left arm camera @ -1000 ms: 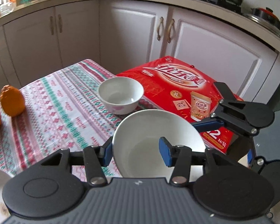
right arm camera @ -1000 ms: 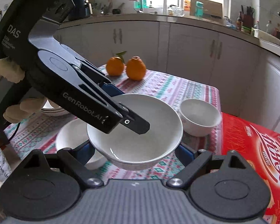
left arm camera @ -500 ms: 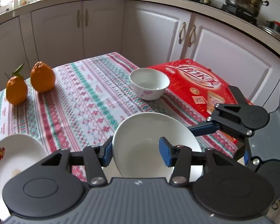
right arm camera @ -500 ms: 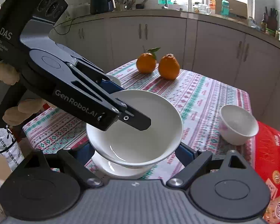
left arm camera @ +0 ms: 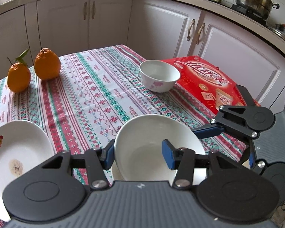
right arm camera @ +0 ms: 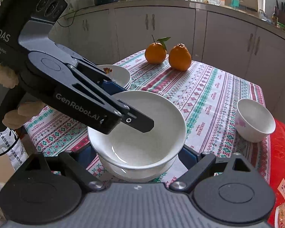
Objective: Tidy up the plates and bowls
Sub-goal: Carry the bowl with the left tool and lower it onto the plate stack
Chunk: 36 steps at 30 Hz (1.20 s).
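The large white bowl (right arm camera: 140, 131) is hanging over the near edge of the table, gripped at its rim by the left gripper (left arm camera: 137, 156), whose blue fingers (left arm camera: 168, 156) are pinching the wall, one pad inside and one outside. Directly beneath it a second white bowl (right arm camera: 134, 172) is sitting on the patterned tablecloth (right arm camera: 209, 98), and the held bowl is now nesting down into it; half a second ago the lower bowl was showing more clearly below, and a second ago it was lying off to the left of the carried one. Whether the two bowls are already touching cannot be told. The right gripper (right arm camera: 136, 154) is standing spread wide on either side of the pair, its blue pads mostly hidden behind the bowls and not pressing them; it is holding nothing. From the left wrist view its dark linkage is reaching in from the right side. To the left, a stack of white plates (right arm camera: 119, 76) with a small fruit motif is resting on the cloth, more of it coming into the left wrist view than a second ago. Farther across the table, a small white bowl (left arm camera: 159, 76) with pink flowers is sitting just beside the red carton (left arm camera: 209, 83), and it is appearing farther from the carried bowl than before. Two oranges (left arm camera: 33, 69) are standing together at the far corner, near the cabinets (left arm camera: 161, 24), now well inside the left wrist view.
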Each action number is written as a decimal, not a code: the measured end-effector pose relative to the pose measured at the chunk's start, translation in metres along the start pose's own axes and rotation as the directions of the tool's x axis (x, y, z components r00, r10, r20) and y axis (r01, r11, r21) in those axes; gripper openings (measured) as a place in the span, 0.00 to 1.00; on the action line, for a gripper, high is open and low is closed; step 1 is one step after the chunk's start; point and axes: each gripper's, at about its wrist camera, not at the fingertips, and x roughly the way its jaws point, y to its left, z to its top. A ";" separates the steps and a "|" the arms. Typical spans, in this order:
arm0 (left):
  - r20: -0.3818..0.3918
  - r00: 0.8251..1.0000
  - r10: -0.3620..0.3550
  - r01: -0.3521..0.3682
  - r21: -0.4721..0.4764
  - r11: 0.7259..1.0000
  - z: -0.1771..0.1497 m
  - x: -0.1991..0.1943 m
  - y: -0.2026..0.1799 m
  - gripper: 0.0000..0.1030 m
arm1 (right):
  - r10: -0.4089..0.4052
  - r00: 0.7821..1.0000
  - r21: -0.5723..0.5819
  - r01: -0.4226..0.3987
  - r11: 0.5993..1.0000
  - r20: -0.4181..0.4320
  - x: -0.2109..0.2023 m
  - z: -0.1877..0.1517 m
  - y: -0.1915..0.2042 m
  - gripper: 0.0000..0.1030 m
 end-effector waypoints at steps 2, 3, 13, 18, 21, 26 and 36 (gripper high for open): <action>-0.003 1.000 0.000 0.000 -0.003 1.000 -0.001 0.001 0.001 0.48 | 0.002 1.000 0.001 -0.002 1.000 -0.004 0.001 0.000 0.000 0.92; -0.003 1.000 0.001 -0.001 -0.003 1.000 -0.001 0.001 0.001 0.48 | 0.003 1.000 0.001 -0.003 1.000 -0.005 0.002 -0.001 0.000 0.92; -0.018 1.000 0.002 -0.002 -0.009 1.000 -0.005 0.008 0.002 0.48 | 0.016 1.000 0.019 -0.016 1.000 -0.027 0.008 -0.002 -0.004 0.92; -0.024 1.000 0.001 -0.001 -0.005 1.000 -0.006 0.010 0.001 0.48 | 0.020 0.999 0.024 -0.019 1.000 -0.035 0.009 -0.003 -0.005 0.92; -0.026 1.000 0.002 -0.002 -0.006 1.000 -0.006 0.012 0.001 0.48 | 0.022 0.999 0.030 -0.021 0.999 -0.037 0.010 -0.003 -0.006 0.92; -0.026 1.000 0.003 -0.003 -0.005 1.000 -0.006 0.013 0.001 0.48 | 0.021 0.999 0.029 -0.020 0.999 -0.043 0.011 -0.003 -0.006 0.92; -0.011 1.000 0.016 -0.016 0.005 1.000 -0.009 0.012 0.003 0.50 | 0.014 0.999 0.023 -0.013 1.000 -0.048 0.012 -0.003 -0.005 0.92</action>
